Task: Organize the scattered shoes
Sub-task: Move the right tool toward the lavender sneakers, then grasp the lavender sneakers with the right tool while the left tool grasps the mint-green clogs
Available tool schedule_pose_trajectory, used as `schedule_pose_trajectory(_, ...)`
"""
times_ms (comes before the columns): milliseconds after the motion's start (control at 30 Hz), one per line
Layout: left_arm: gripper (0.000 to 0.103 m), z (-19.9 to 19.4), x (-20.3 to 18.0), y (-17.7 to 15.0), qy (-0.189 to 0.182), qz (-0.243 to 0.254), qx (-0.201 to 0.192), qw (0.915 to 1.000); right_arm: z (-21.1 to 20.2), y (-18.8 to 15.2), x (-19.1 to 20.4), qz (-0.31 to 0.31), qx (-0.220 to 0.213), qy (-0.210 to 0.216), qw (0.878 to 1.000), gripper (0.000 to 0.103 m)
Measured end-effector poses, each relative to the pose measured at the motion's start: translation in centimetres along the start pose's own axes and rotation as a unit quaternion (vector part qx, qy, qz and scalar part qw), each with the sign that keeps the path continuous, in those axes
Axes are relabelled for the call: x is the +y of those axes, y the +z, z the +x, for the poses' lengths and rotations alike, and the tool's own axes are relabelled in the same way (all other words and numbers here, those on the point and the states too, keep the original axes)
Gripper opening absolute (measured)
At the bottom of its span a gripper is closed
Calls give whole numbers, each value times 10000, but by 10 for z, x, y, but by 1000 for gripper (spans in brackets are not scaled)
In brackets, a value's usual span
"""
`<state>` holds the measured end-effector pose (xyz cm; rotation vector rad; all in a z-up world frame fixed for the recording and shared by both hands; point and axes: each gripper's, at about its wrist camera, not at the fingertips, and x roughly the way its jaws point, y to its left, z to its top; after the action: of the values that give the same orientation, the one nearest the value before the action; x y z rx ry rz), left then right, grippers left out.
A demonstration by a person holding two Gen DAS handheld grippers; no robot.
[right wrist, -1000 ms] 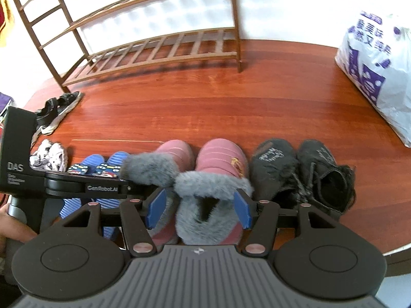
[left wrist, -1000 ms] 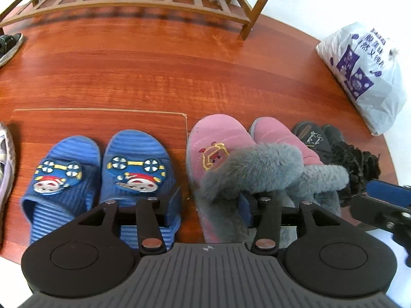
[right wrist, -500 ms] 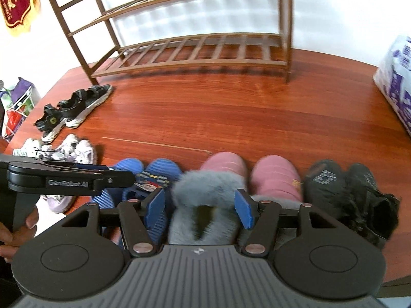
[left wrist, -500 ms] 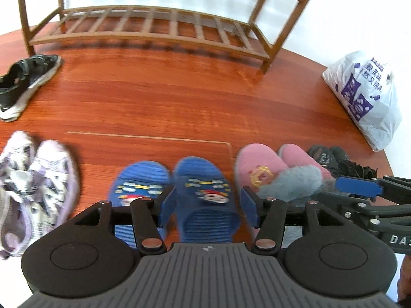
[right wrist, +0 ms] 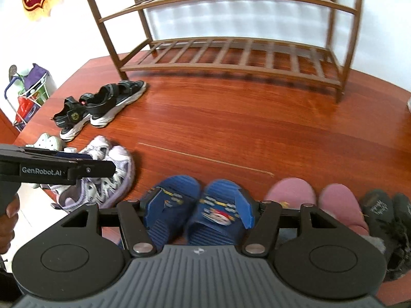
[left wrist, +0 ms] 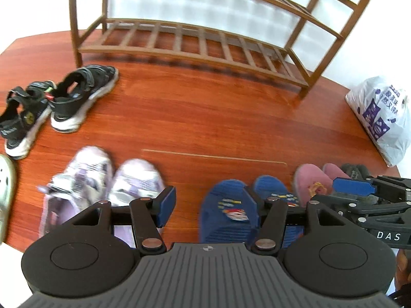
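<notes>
A: Where does each camera look from?
B: Each sits on a gripper, angled down at the wooden floor (left wrist: 205,118), facing the shoe rack (right wrist: 231,56). Both share the blue slippers (right wrist: 200,205) close below.

Both handheld grippers are matte black: a ribbed grey-black housing, two round discs beside it, and linkage arms with silver rivets. Blue pads line the jaws. White lettering "GenRobot.AI" and "DAS" marks their sides.
</notes>
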<state>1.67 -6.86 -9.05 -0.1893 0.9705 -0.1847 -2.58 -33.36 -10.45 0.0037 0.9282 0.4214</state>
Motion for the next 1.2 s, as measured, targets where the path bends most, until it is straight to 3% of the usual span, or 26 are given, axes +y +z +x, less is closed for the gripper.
schedule_pose_trajectory(800, 63, -55, 198, 30, 440, -173, -234, 9986, 89, 65, 193, -59, 19, 268, 9996, 68)
schedule_pose_trajectory(1033, 65, -62, 242, 23, 582, -132, -154, 9981, 114, 63, 232, -111, 170, 140, 9997, 68)
schedule_pose_trajectory(1200, 66, -62, 280, 8, 791, -107, -119, 9967, 125, 41, 245, 293, 423, -28, 9987, 68)
